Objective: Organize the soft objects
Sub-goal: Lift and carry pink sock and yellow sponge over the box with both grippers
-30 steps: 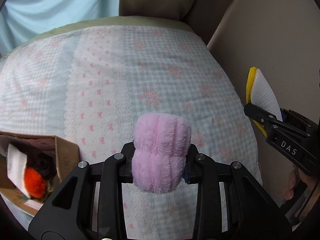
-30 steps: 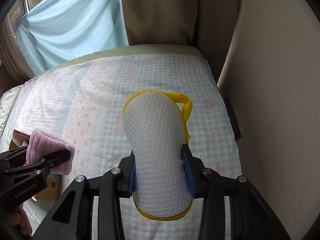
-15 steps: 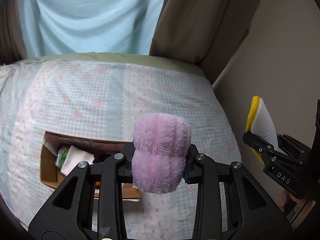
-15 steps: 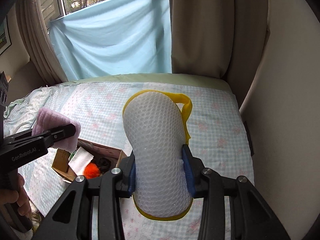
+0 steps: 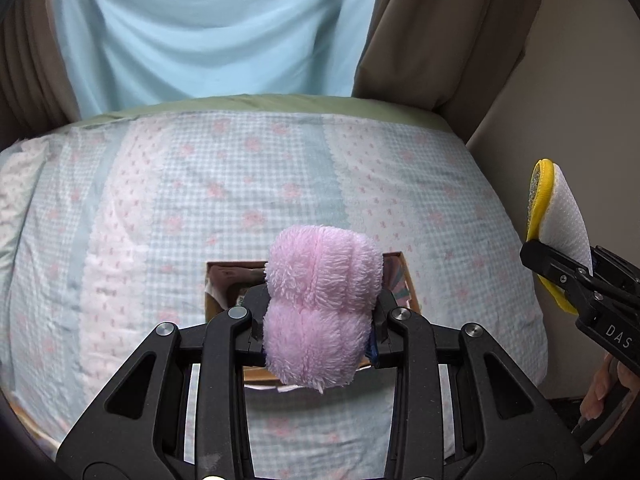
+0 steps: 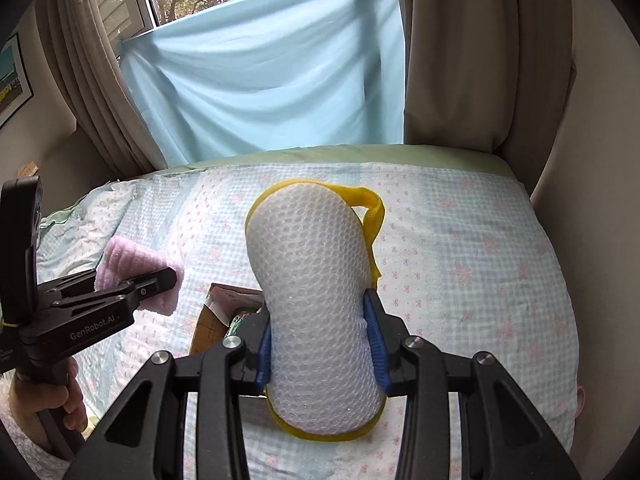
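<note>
The left gripper (image 5: 318,330) pinches a fluffy pink cloth (image 5: 320,304) between nearly closed fingers; the right gripper (image 6: 322,350) squeezes a white mesh sponge (image 6: 312,300), long axis running along its fingers. The cardboard box (image 5: 406,280) on the bed (image 5: 160,220) lies just beyond and below both fingers.

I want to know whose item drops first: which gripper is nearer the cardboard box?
Left, probably. The left gripper hangs directly over the cardboard box; the right gripper sits off toward the box's right edge.
</note>
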Available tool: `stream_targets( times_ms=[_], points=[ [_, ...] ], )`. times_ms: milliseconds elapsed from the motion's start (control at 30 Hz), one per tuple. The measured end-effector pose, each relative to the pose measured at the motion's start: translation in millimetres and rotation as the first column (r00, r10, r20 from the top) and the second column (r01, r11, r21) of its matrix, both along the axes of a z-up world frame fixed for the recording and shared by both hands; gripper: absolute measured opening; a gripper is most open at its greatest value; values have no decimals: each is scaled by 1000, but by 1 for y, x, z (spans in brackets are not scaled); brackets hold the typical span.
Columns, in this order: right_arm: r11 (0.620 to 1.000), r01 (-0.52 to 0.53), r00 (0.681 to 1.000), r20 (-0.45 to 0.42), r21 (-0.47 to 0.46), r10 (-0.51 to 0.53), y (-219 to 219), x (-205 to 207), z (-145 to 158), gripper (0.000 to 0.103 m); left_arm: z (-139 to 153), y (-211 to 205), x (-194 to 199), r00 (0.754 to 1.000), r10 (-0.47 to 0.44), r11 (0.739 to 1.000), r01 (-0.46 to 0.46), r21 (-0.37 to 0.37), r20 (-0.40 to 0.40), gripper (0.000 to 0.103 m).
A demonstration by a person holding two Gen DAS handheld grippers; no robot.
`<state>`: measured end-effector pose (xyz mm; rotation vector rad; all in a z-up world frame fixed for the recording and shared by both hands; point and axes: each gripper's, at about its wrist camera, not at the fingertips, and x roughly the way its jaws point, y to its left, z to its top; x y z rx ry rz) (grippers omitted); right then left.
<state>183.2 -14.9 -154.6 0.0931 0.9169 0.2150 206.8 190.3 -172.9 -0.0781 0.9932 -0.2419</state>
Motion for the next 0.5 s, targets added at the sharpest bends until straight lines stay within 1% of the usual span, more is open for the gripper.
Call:
stream_targets(
  times_ms=[100, 200, 333, 500],
  points=[
    [1000, 8, 999, -42, 7, -8, 24, 3, -15, 36, -19, 24, 8, 999, -7, 1000, 7, 7, -42, 29],
    [1000, 10, 995, -95, -1, -10, 42, 11, -38, 36, -40, 40, 15, 996, -12, 1000, 14, 18, -84, 29],
    [1000, 20, 985, -169, -7, -21, 53, 22, -73, 36, -72, 49, 23, 990, -21, 999, 25, 31, -140, 29],
    [999, 32, 962, -271, -5, -32, 57, 33, -124, 36, -118, 50, 30, 975, -26, 998, 37, 46, -219, 29]
  ],
)
